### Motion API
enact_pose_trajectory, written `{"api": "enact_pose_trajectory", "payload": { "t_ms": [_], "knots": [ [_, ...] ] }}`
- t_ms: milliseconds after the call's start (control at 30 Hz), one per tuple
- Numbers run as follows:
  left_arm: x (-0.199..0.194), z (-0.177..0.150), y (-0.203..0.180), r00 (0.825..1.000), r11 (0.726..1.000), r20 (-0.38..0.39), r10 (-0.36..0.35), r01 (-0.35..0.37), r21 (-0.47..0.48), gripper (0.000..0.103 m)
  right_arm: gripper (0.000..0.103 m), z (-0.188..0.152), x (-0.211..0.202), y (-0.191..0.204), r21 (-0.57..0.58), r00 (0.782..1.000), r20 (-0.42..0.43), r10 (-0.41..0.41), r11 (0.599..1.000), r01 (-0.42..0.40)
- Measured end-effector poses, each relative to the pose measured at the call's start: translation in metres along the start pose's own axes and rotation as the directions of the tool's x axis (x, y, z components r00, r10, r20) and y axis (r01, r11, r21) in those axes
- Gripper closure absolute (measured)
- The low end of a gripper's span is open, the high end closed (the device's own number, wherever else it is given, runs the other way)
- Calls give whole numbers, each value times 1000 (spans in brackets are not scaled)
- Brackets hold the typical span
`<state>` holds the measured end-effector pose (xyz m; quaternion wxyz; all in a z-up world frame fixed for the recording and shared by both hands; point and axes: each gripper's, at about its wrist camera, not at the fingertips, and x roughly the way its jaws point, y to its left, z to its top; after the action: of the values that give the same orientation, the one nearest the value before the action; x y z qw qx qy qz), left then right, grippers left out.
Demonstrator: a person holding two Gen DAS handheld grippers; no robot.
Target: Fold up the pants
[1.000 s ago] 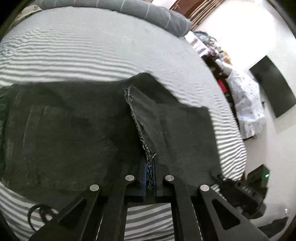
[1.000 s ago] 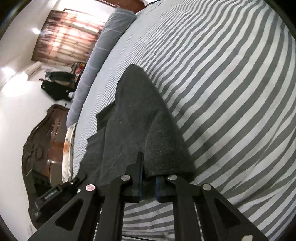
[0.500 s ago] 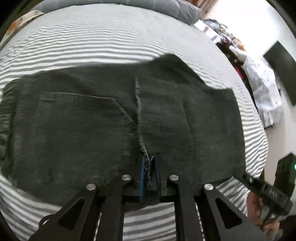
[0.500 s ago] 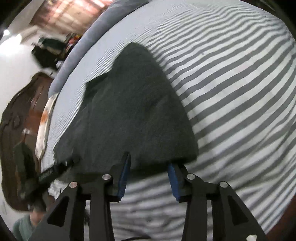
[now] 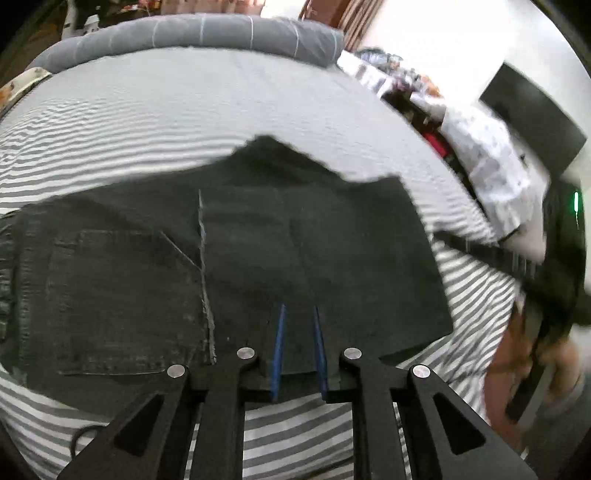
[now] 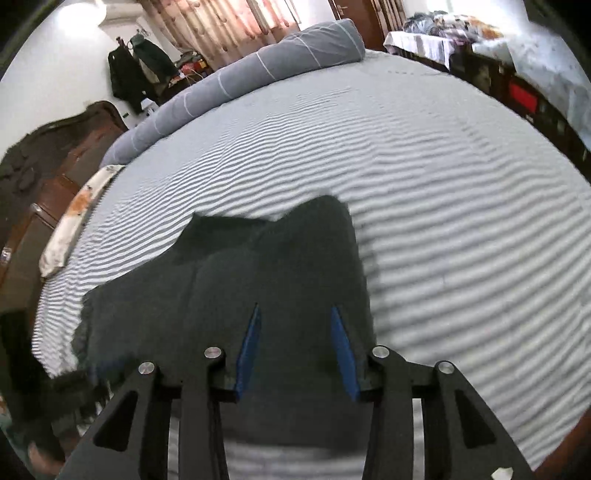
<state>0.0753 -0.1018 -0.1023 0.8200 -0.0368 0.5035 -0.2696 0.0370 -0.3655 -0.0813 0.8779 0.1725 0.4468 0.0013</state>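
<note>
Pants (image 5: 229, 266), dark denim, lie folded flat on your striped bed (image 5: 184, 110), near its front edge. Your left tool (image 5: 298, 314) hangs over their near edge with its blue pads a narrow gap apart and nothing between them. Your right tool (image 6: 295, 314) sits over the same cloth, spread wider and also holding nothing. Only your left view gives you the back pocket (image 5: 122, 299) and the frayed pale seam (image 5: 202, 266), plus the dark screen (image 5: 532, 122) on the wall. Only your right view gives you the curtains (image 6: 236, 22), the wooden headboard (image 6: 55, 155) and the full run of the grey bolster (image 6: 236, 77).
</note>
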Motion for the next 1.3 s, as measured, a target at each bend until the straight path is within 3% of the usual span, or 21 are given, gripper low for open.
{"api": "enact_pose_trajectory", "payload": {
  "t_ms": [133, 300, 400, 567, 1000, 1167, 1300],
  "knots": [
    [27, -5, 13, 996, 999, -87, 14, -17, -29, 87, 67, 24, 25, -1, -35, 1000, -14, -27, 999, 26],
    [27, -5, 24, 997, 998, -78, -30, 26, -51, 87, 69, 44, 63, -4, -56, 996, -52, -77, 996, 74],
    [26, -5, 21, 996, 999, -80, -31, 28, -38, 87, 77, 46, 84, -14, -47, 991, -89, -97, 995, 93],
    [21, -2, 22, 996, 998, -80, -26, 21, -60, 87, 77, 43, 71, -12, -54, 992, -82, -95, 994, 91],
    [8, -25, 17, 996, 1000, -88, 5, -7, -27, 86, 75, -81, -14, -8, -63, 984, -146, -102, 994, 94],
    [22, -29, 21, 994, 999, -113, -5, -1, -54, 86, 75, -96, 0, -16, -3, 979, -178, -97, 995, 98],
    [21, -26, 27, 992, 997, -119, -36, 27, -77, 86, 73, -88, -1, -14, 3, 977, -181, -108, 994, 110]
  ]
}}
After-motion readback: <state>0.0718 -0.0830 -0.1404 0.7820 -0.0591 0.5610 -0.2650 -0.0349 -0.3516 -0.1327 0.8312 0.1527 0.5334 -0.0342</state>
